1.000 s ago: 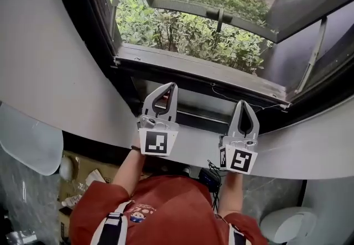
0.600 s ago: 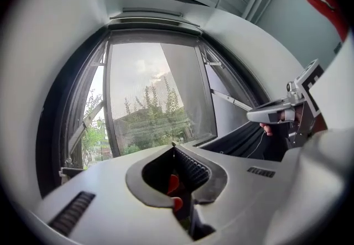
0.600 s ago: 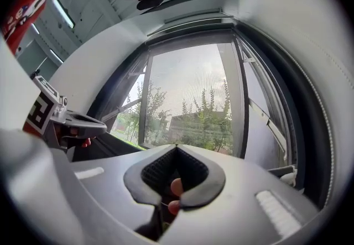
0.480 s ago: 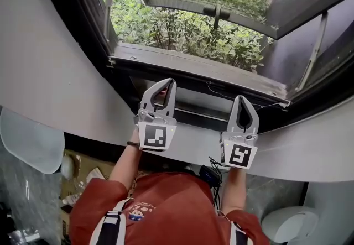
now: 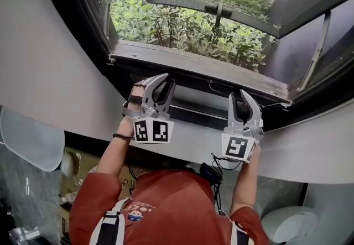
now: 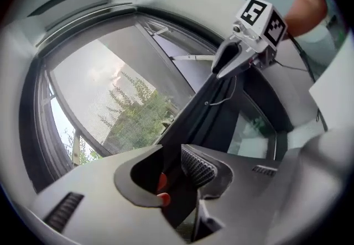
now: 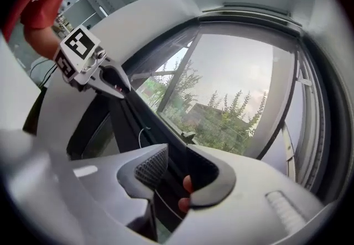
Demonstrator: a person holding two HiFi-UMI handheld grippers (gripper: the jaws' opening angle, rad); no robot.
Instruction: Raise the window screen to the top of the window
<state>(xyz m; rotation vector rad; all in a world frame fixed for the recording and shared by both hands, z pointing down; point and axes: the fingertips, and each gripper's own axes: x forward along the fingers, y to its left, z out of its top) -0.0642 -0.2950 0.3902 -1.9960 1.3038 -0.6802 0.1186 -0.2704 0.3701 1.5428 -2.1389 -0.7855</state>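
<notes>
**Jaws astride the screen bar — nothing clamped yet**

The left gripper (image 5: 169, 79) has just been opening its jaws. They stand partly apart with the screen bar (image 5: 199, 82) between them, not pinched. That bar is slim and black, and lies low in the window just under the sill (image 5: 182, 61). The right gripper (image 5: 238, 94) has opened likewise, astride the same bar. Likely trouble is an uneven or shallow bite — one end rising first would tilt the bar until it jams or slips free.

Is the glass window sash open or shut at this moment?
Open: the window sash is swung outward, and shrubs show through the gap under its lower edge.
</notes>
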